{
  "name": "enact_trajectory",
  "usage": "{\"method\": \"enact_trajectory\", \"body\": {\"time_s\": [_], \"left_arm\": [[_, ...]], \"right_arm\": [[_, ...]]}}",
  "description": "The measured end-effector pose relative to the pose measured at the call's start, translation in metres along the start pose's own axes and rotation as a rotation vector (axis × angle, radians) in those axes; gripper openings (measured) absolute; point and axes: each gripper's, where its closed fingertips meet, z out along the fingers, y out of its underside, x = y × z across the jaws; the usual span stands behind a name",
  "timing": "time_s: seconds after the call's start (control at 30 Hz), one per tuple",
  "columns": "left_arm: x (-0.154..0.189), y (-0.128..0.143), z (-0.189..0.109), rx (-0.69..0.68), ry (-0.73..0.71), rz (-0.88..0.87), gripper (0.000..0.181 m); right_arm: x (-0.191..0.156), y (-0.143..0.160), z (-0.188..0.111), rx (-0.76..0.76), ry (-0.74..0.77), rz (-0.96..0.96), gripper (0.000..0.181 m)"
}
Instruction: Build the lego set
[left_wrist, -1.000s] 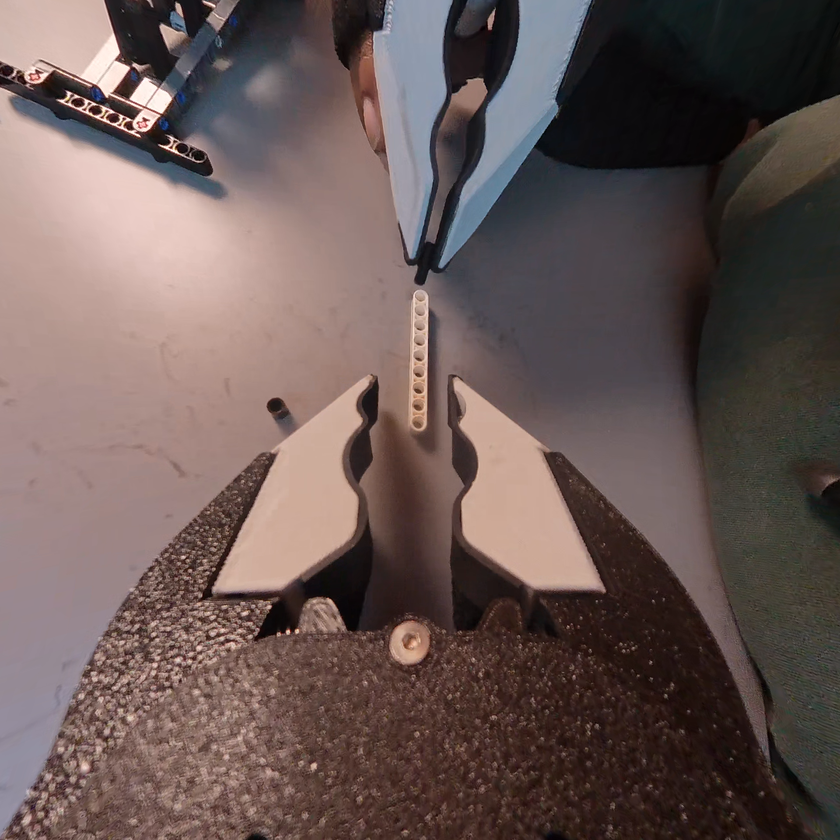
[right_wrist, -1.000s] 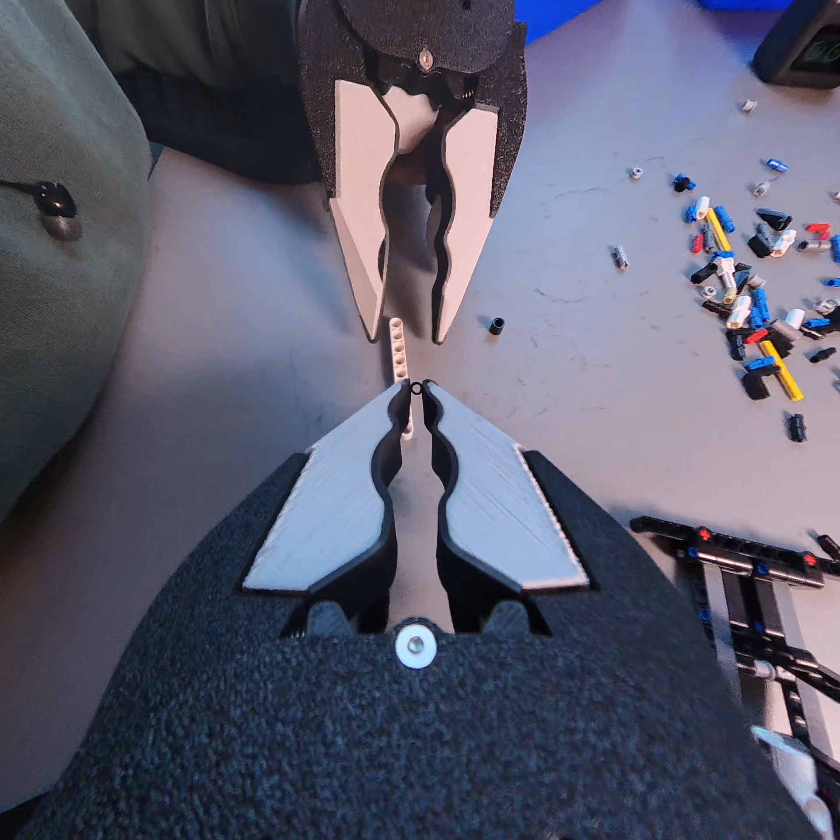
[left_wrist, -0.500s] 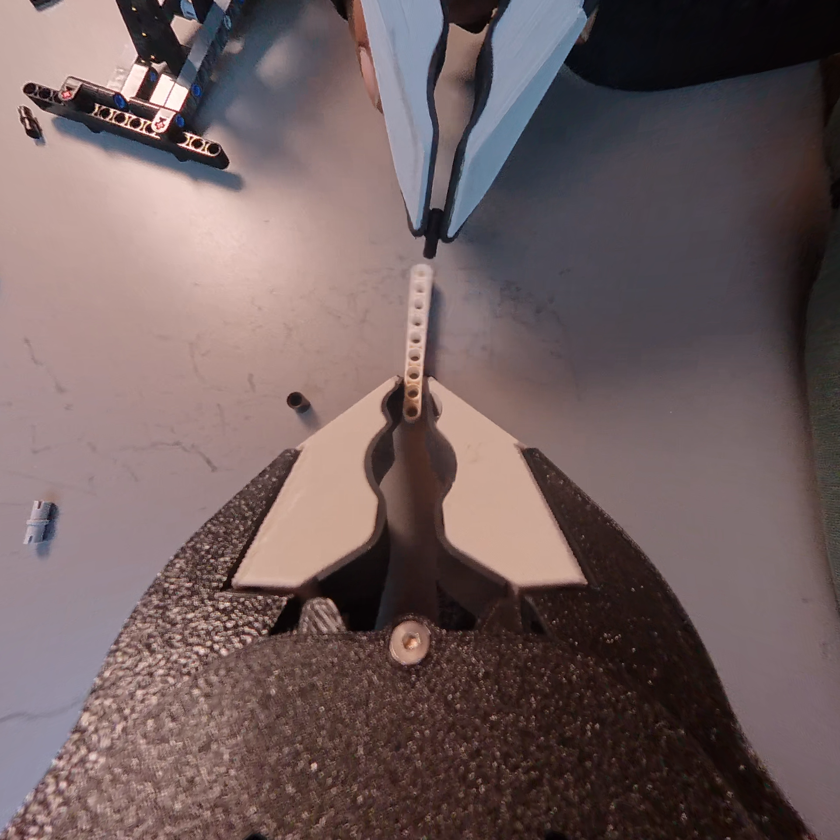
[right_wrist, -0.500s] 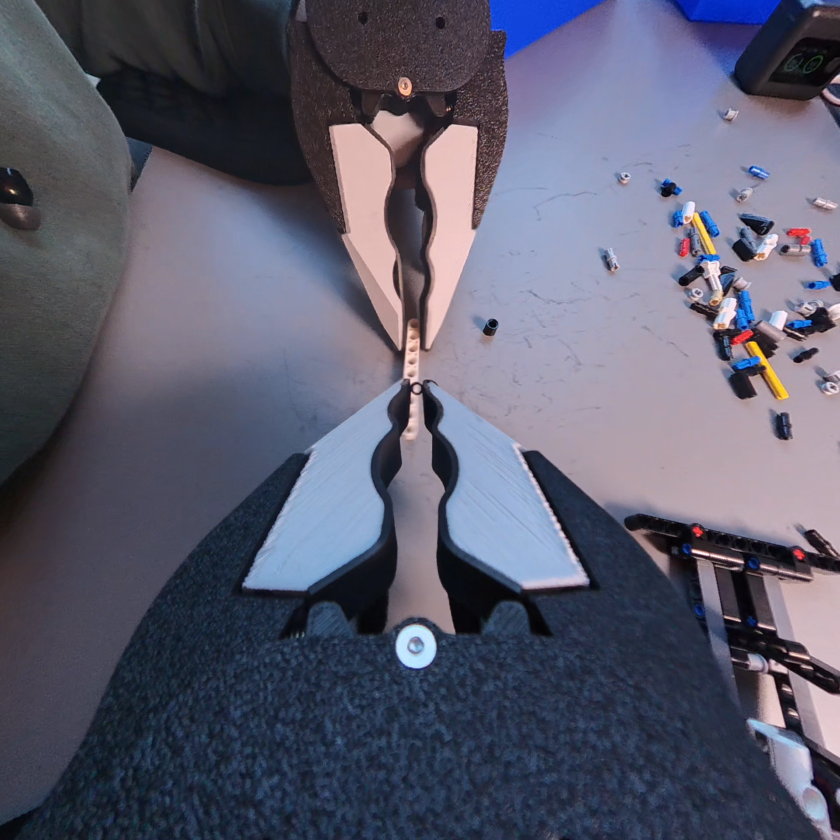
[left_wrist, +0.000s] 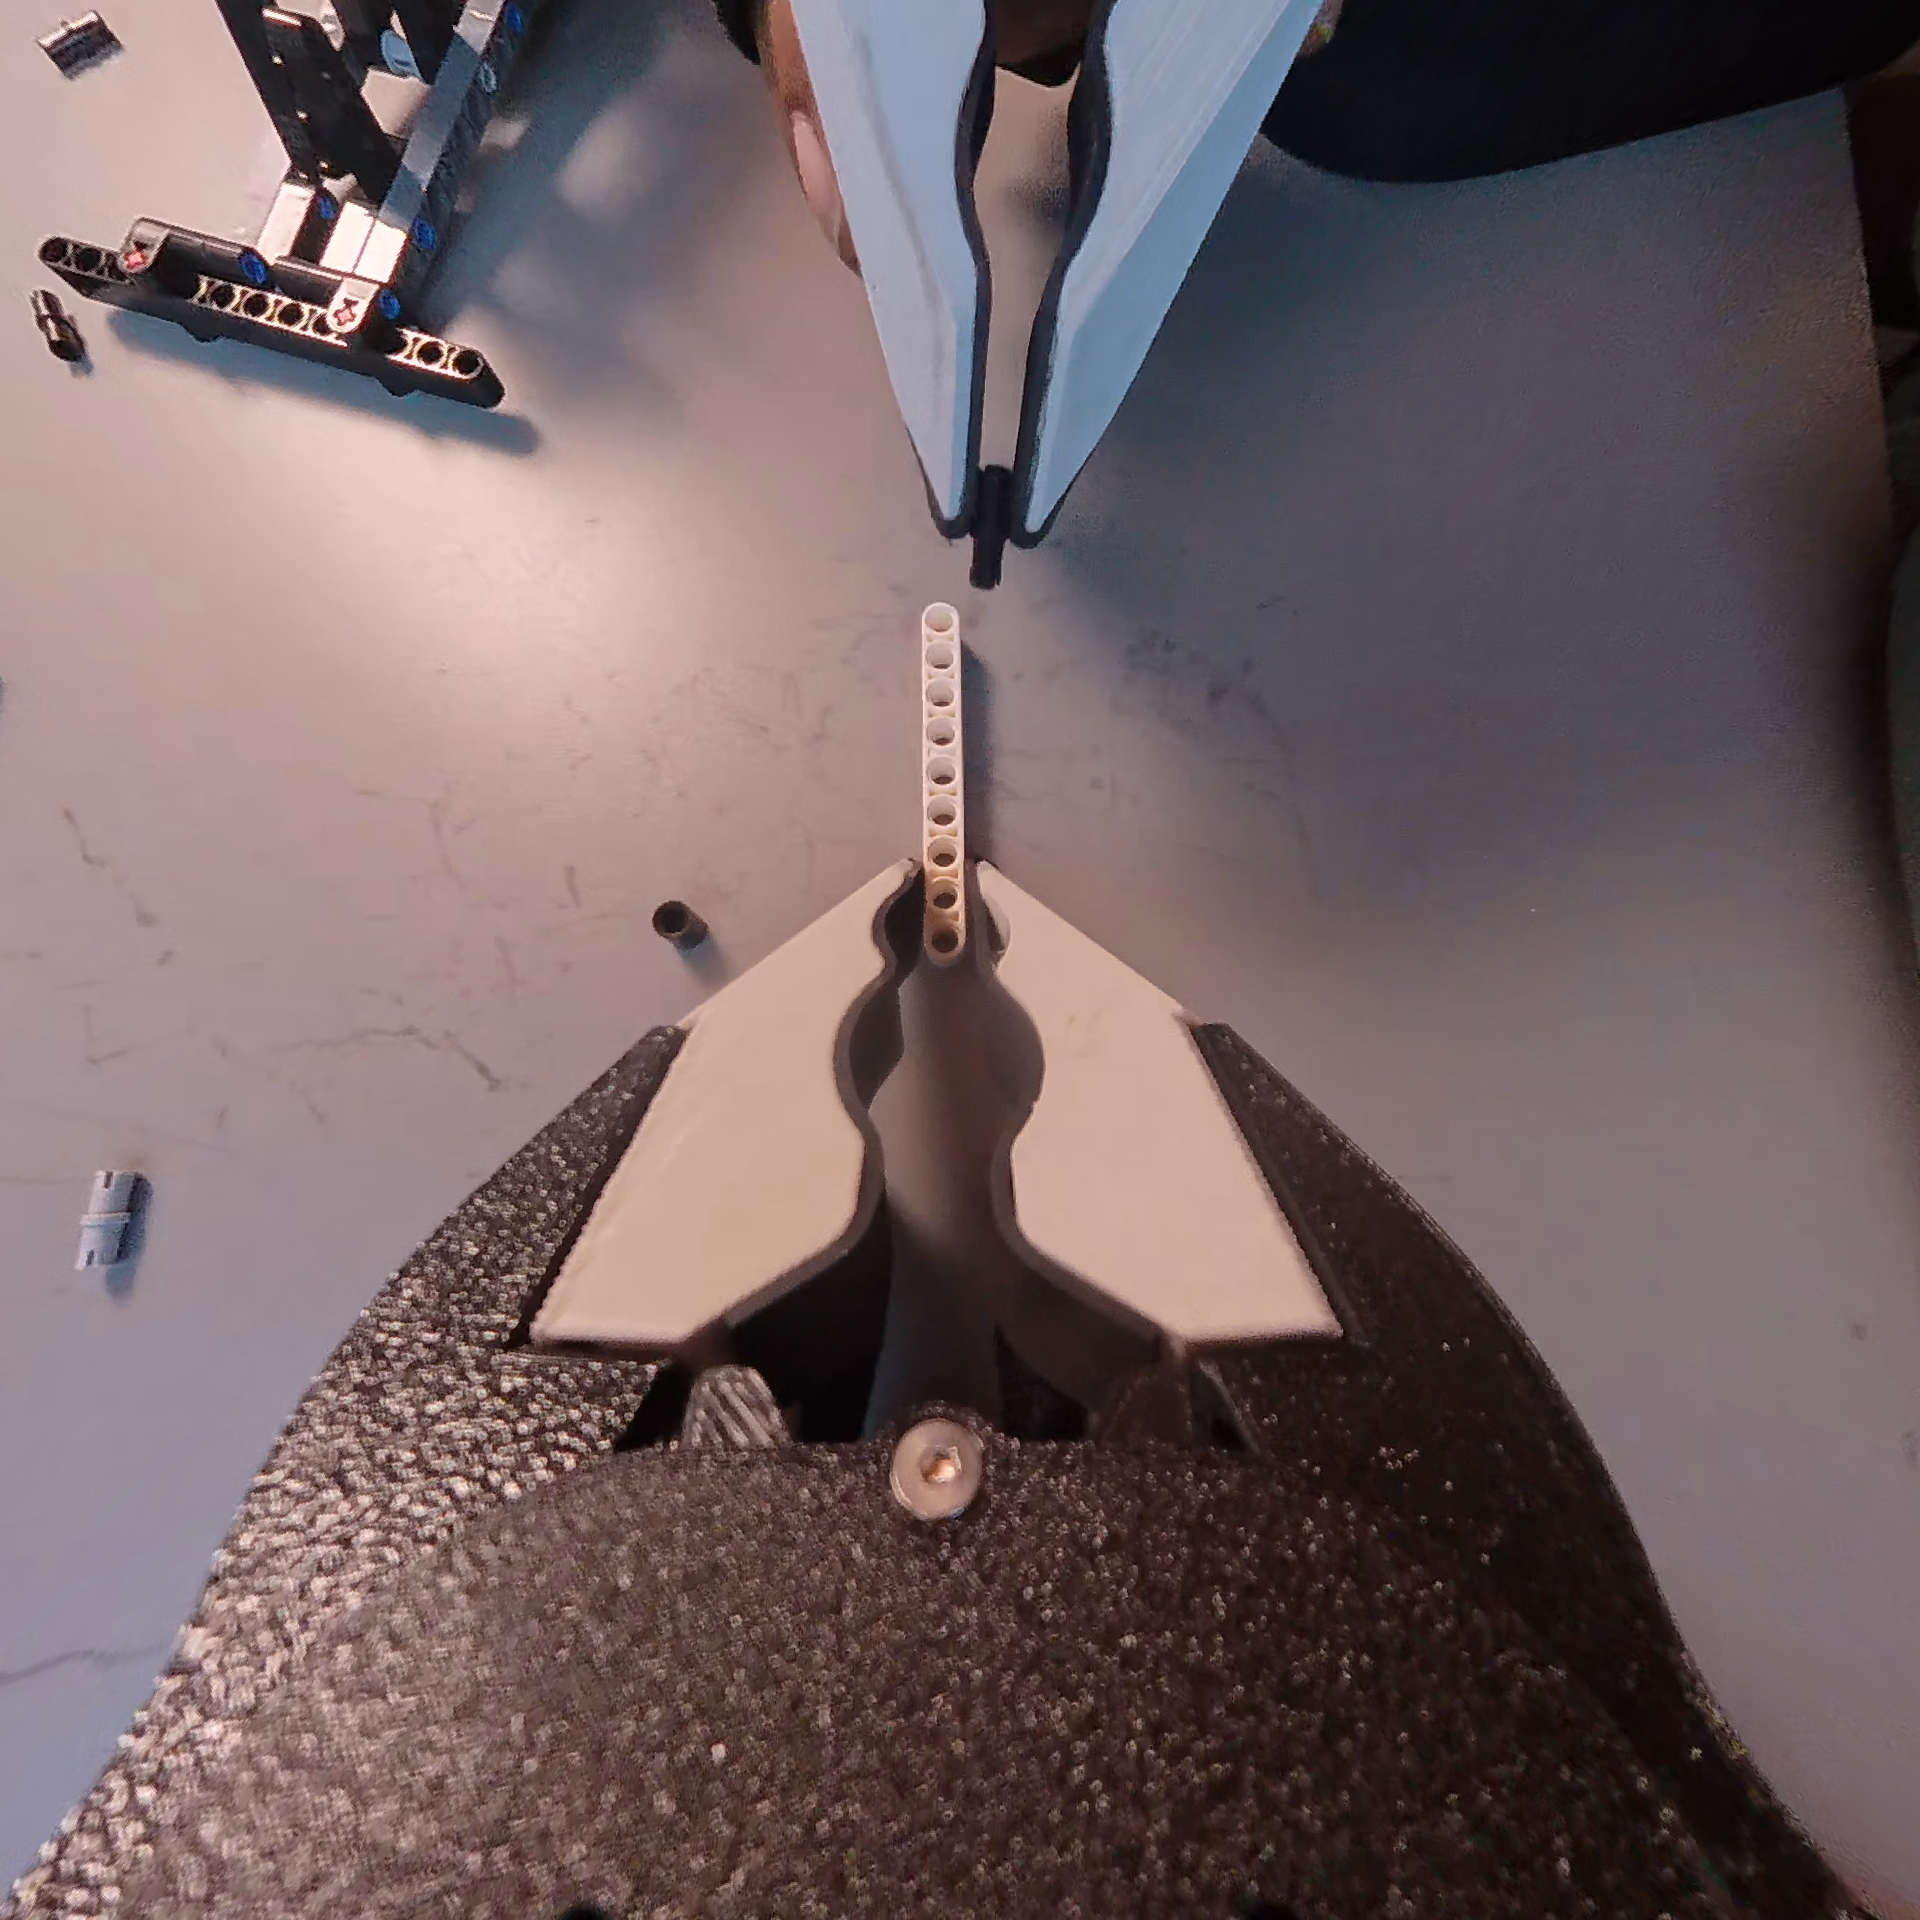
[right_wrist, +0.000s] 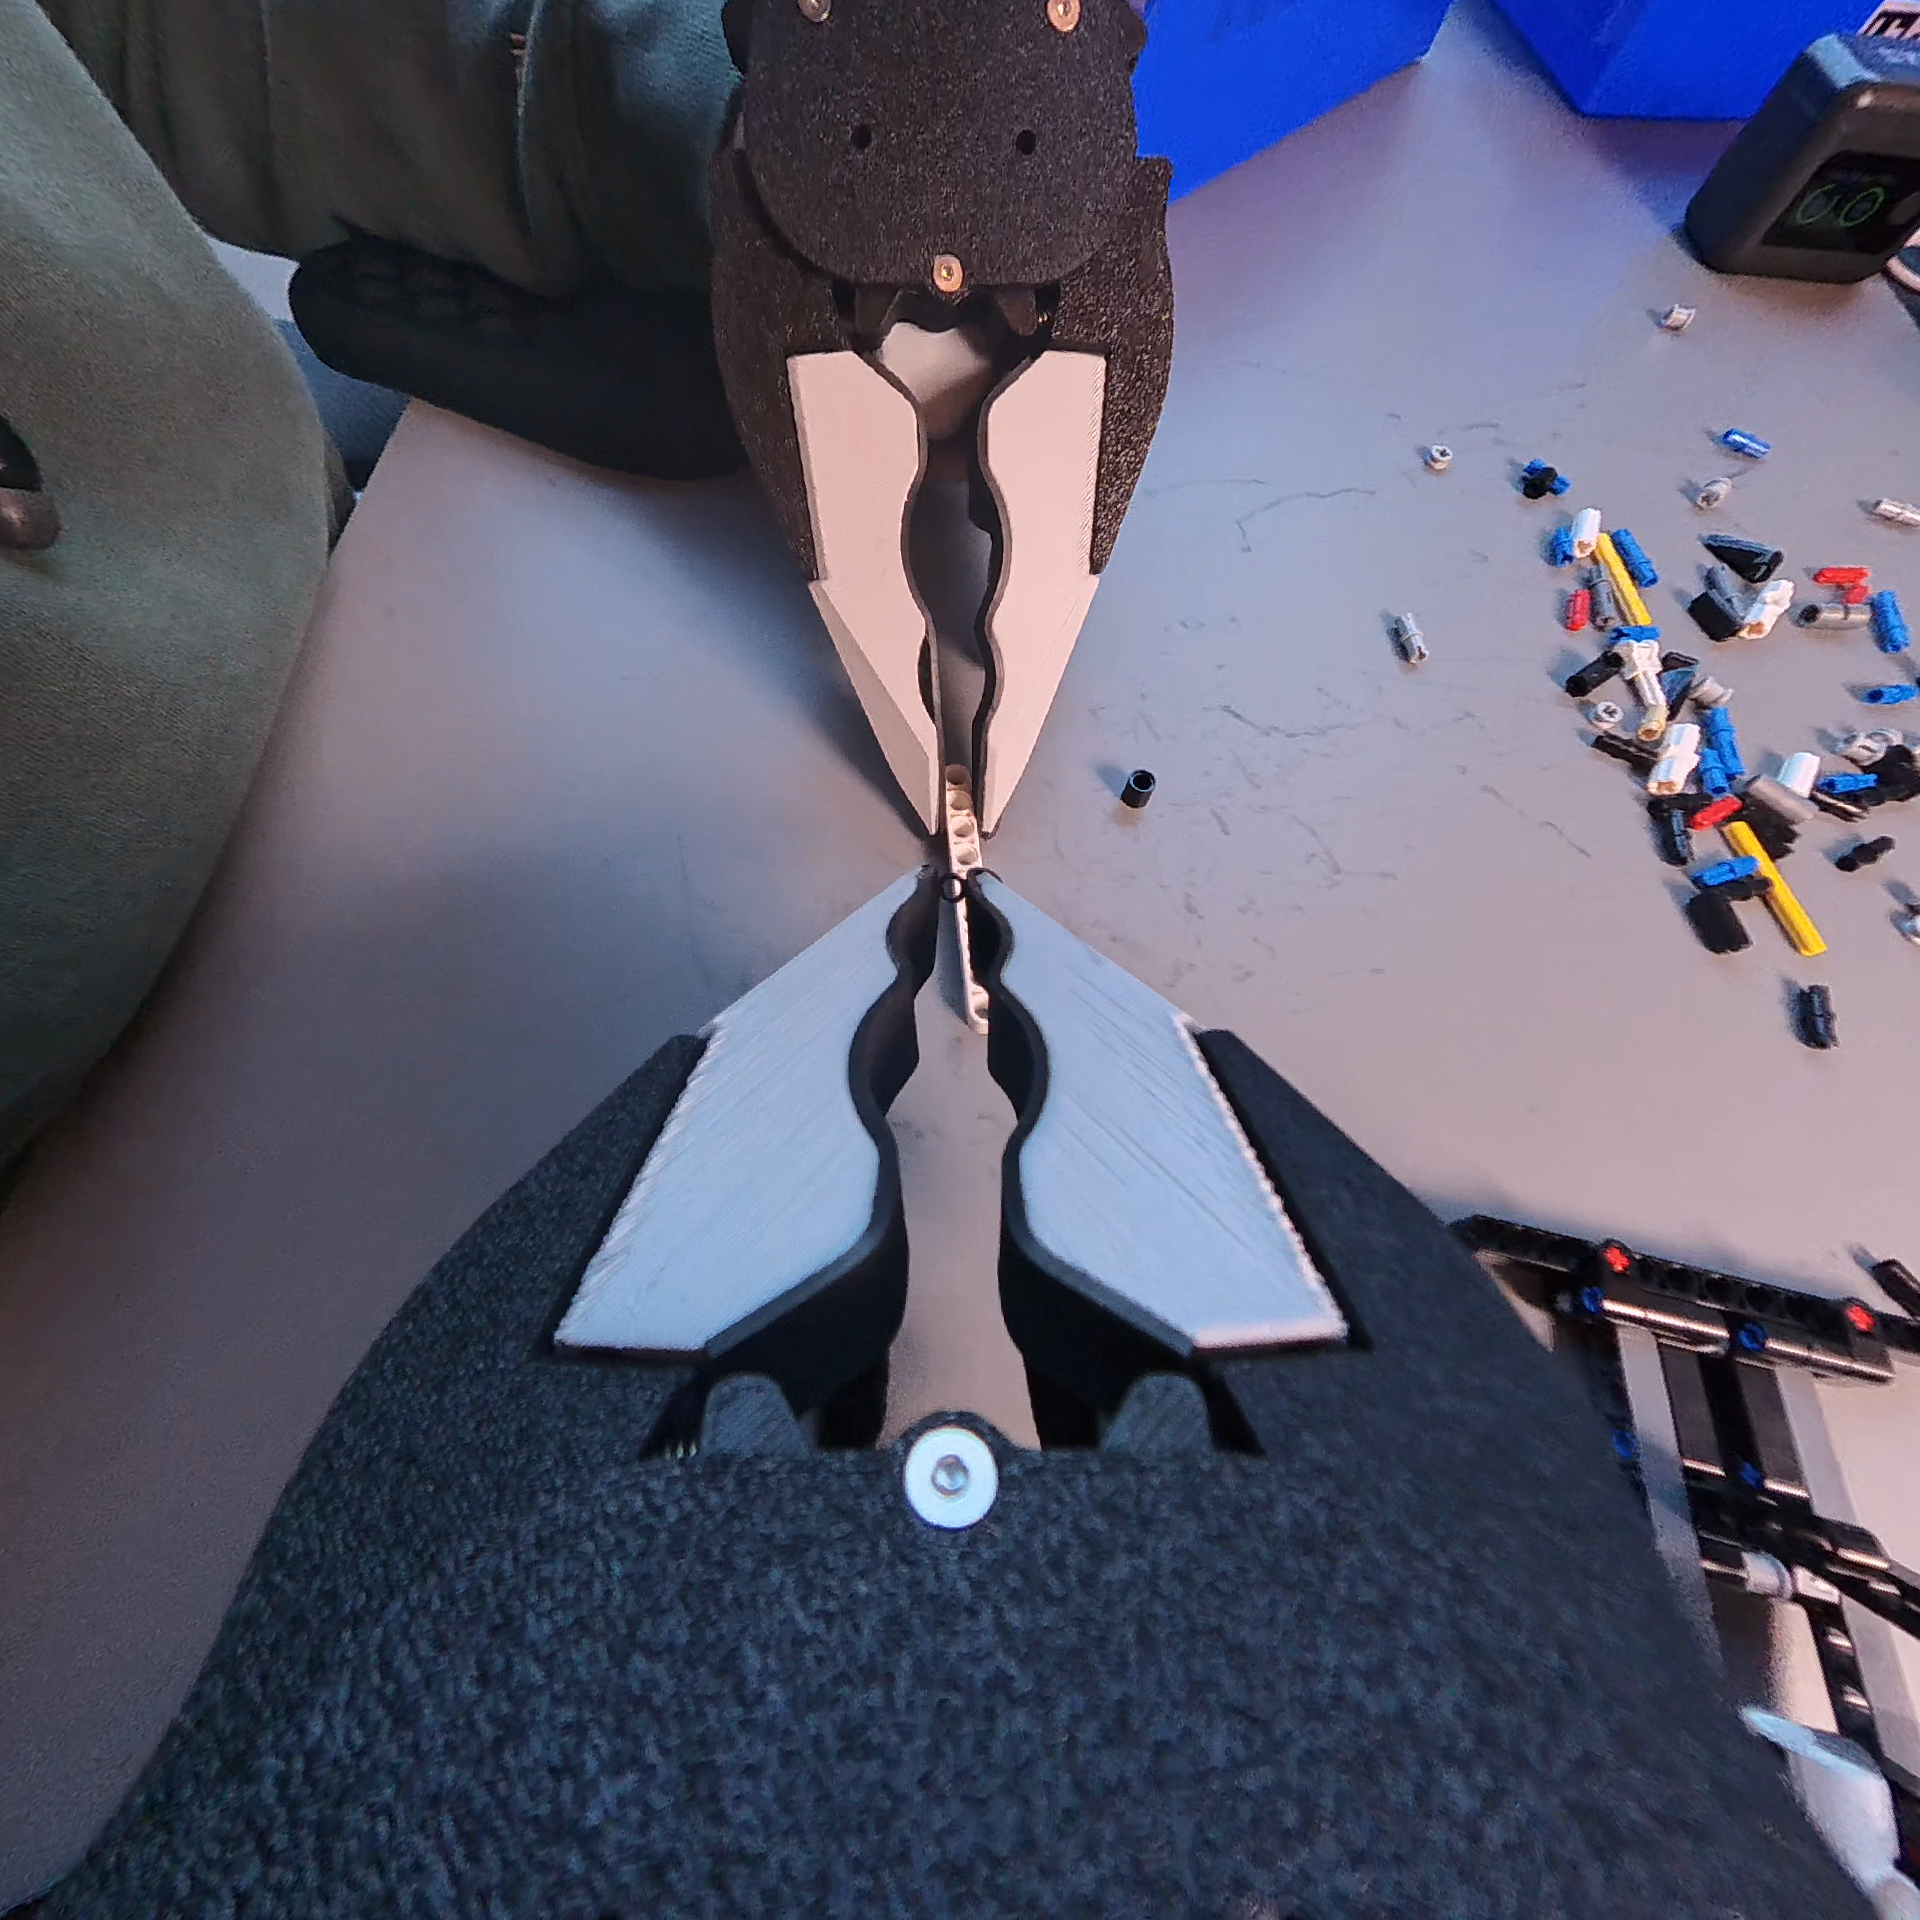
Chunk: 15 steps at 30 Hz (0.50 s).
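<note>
My left gripper (left_wrist: 943, 883) is shut on the near end of a long white beam (left_wrist: 942, 769) with a row of holes, which points away from me over the grey table. My right gripper (right_wrist: 951, 883) is shut on a small black pin (right_wrist: 952, 886). In the left wrist view the right gripper (left_wrist: 987, 525) faces me, its pin (left_wrist: 989, 530) just off the beam's far end. In the right wrist view the left gripper (right_wrist: 961, 821) holds the beam (right_wrist: 964, 831), which passes under my fingertips.
A partly built black and grey frame (left_wrist: 312, 249) lies far left, also showing in the right wrist view (right_wrist: 1745, 1403). A black bush (left_wrist: 681, 922) and a grey pin (left_wrist: 109, 1218) lie loose. A pile of coloured pieces (right_wrist: 1714, 707) sits right. A green sleeve (right_wrist: 125, 623) is left. There is about 6 cm between the tips of the two grippers.
My left gripper closed on the white beam and lifted it. The right gripper with the pin stayed just off the beam's far end, and both views now sit higher above the table.
</note>
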Motion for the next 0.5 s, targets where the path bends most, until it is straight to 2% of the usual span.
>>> {"method": "enact_trajectory", "body": {"time_s": [0.23, 0.5], "left_arm": [[-0.0023, -0.0001, -0.0002, 0.001, -0.013, 0.003, 0.011], [-0.0011, 0.0006, -0.0006, 0.002, 0.001, -0.002, 0.007]], "right_arm": [[0.0074, -0.0064, -0.0016, 0.088, 0.006, 0.048, 0.004], [0.0093, -0.0003, -0.0034, 0.082, 0.018, 0.043, 0.004]]}}
